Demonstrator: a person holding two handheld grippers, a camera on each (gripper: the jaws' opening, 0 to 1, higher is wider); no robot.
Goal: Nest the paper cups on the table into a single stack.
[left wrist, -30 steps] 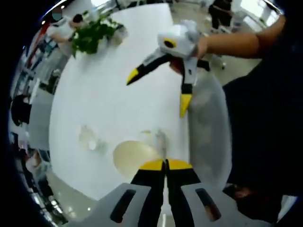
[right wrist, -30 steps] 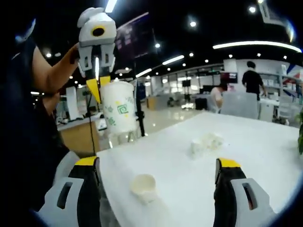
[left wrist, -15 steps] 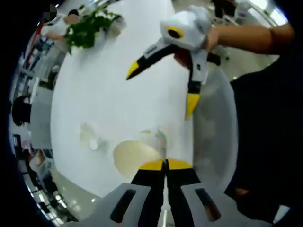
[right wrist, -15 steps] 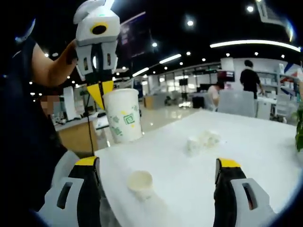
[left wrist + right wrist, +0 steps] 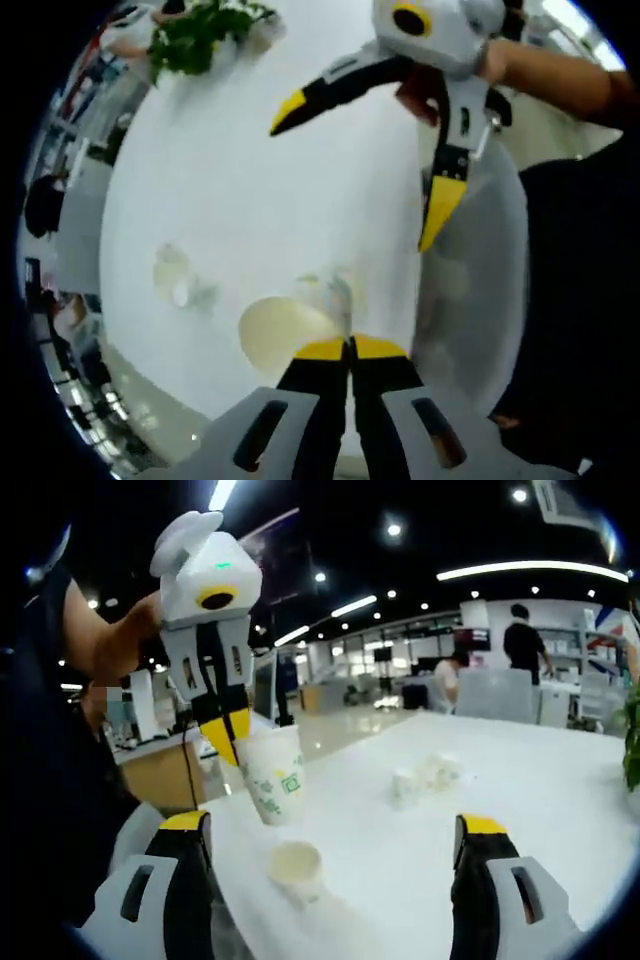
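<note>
The left gripper [image 5: 228,742], jaws pinched on the rim of a printed paper cup [image 5: 274,776], hangs it in the air over a plain upright paper cup [image 5: 295,868] near the tabletop's [image 5: 520,780] near corner; judged the nesting step, lowering straight comes next. The right gripper [image 5: 330,855] is spread wide, empty (thin tapered walls). Two more cups [image 5: 422,777] sit mid-table.

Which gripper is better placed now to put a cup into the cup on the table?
Left. The left gripper already holds a cup by its rim, just above the standing cup. The right gripper is open and empty.
</note>
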